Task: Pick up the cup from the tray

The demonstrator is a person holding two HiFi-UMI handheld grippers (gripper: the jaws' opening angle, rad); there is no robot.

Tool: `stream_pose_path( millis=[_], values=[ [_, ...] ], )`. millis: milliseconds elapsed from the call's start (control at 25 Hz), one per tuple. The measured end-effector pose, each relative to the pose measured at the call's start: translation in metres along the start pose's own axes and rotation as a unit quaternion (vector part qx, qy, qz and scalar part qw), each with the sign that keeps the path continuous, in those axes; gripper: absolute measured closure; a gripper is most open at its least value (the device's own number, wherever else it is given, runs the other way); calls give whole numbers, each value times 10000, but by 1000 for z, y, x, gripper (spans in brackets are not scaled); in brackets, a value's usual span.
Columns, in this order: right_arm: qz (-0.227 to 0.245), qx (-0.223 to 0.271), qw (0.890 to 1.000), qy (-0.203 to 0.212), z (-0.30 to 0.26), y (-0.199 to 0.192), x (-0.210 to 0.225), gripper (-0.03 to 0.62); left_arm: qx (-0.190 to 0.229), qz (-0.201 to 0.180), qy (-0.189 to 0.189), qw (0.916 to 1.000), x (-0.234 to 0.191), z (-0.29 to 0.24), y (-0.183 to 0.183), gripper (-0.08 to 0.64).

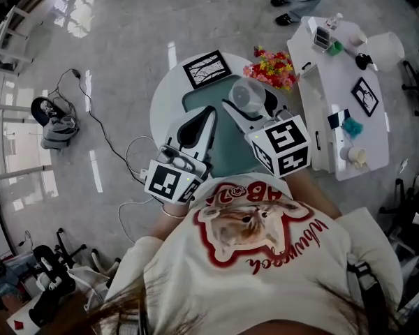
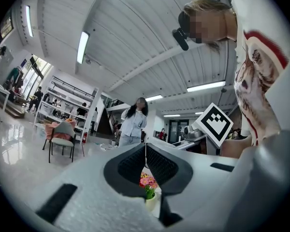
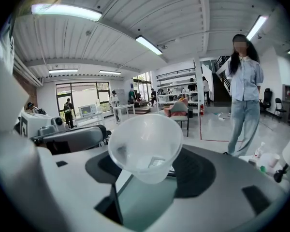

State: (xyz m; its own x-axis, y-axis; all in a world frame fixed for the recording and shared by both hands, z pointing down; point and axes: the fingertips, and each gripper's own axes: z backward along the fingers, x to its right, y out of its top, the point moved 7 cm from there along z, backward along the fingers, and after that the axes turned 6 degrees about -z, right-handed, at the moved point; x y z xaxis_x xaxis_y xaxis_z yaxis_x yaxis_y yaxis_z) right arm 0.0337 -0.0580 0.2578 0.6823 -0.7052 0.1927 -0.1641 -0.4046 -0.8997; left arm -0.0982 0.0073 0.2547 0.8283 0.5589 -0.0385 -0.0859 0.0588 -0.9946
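A clear plastic cup [image 1: 246, 93] [image 3: 145, 146] is held tilted in the air, its mouth towards the camera in the right gripper view. My right gripper [image 1: 250, 107] [image 3: 150, 172] is shut on its lower part. Below it lies the teal tray [image 1: 227, 155] [image 3: 145, 202] on a round white table [image 1: 164, 103]. My left gripper [image 1: 208, 114] [image 2: 146, 151] hovers over the tray's left side, jaws shut with the pads meeting and nothing between them. The two grippers are side by side, close to my chest.
A pot of pink and yellow flowers [image 1: 271, 68] [image 2: 147, 183] and a black-framed marker card [image 1: 207, 68] sit at the round table's far edge. A long white table [image 1: 335, 110] with several small items stands right. Cables [image 1: 112, 145] run across the floor at left. A person [image 3: 244, 91] stands beyond.
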Motion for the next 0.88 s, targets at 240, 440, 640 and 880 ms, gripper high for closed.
stream_pose_path(
  millis=[240,440,640,880],
  values=[
    [66,-3,10000,55,10,1,1,307,44,7,61,10000,10,0,1,545],
    [200,-6,9997,173,18,0,1,307,48,-7,236,9997,21,5,0,545],
    [291,11,9989,364,25,-5,3,307,70,-7,492,9988,35,9,-6,545],
    [372,56,9984,414,36,-16,7,307,156,36,812,9966,49,19,-16,545]
  ],
)
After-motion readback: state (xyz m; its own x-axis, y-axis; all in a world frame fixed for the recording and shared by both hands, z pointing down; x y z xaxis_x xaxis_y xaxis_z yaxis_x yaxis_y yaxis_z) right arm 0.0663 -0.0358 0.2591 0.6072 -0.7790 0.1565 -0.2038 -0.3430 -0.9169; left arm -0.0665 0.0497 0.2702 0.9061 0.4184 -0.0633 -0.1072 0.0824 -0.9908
